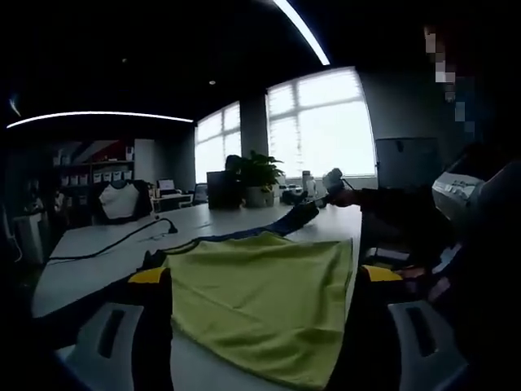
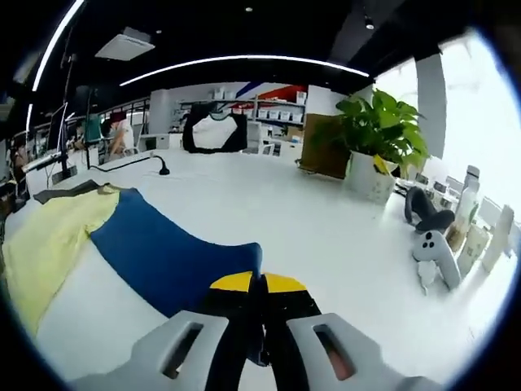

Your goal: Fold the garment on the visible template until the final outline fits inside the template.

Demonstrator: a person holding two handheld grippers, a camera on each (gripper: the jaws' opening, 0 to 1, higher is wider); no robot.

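The yellow-green shirt (image 1: 264,305) lies spread on the white table (image 1: 89,252), filling the centre of the left gripper view, with its blue sleeve (image 1: 281,224) running toward 1 o'clock. The left gripper (image 1: 260,277) has its jaws spread wide, one at each side edge of the shirt near the yellow pads. In the right gripper view the right gripper (image 2: 259,289) has its jaws pressed together, pinching the blue sleeve's end at 6 o'clock. A potted plant (image 2: 376,142) stands at 2 o'clock, a white controller (image 2: 435,257) at 3 o'clock.
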